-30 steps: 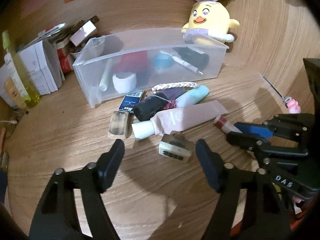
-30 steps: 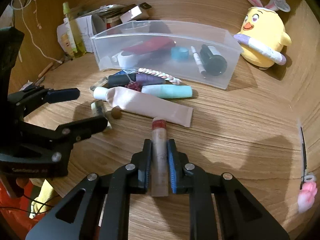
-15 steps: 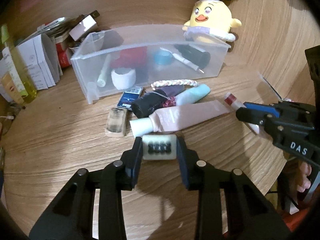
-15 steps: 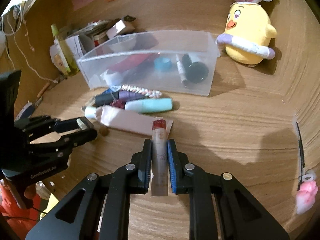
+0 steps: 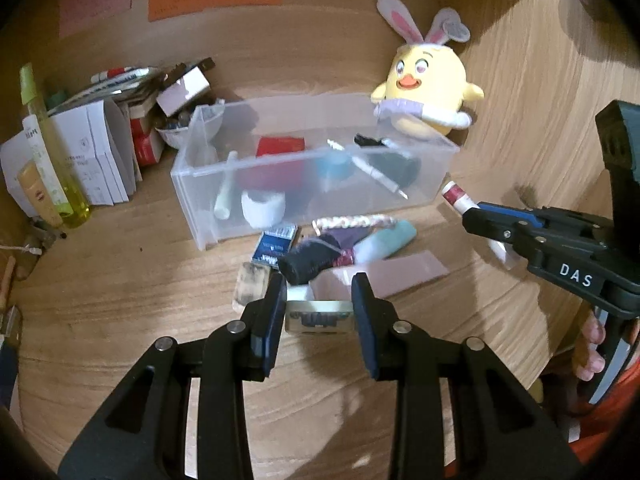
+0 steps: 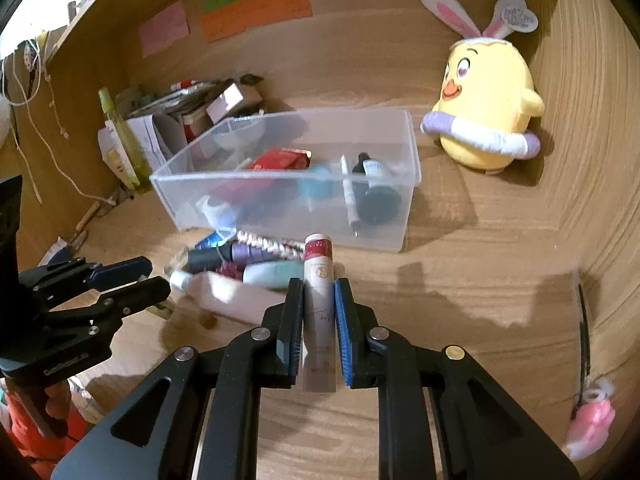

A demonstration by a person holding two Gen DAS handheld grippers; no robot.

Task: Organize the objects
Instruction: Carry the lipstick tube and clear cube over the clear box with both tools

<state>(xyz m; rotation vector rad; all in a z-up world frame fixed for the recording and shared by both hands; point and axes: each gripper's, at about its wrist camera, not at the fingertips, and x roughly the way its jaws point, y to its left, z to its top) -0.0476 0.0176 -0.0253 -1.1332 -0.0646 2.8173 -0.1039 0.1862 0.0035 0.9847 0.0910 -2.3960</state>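
Left hand-held gripper [image 5: 319,312], frame centre: clamped on small cream rectangular block [image 5: 319,320]. Right hand-held gripper [image 6: 318,312], lower centre: closed round slim white red-capped tube [image 6: 319,292], before clear plastic bin [image 6: 280,216]

Warm dim light, soft shadows, mild motion blur, strong fisheye vignetting.

White letters "DAS" stand on the black body of the right gripper [image 5: 486,216]. The writing on the sticky notes [image 6: 256,10] and cosmetic tube [image 6: 318,280] is too blurred to read.
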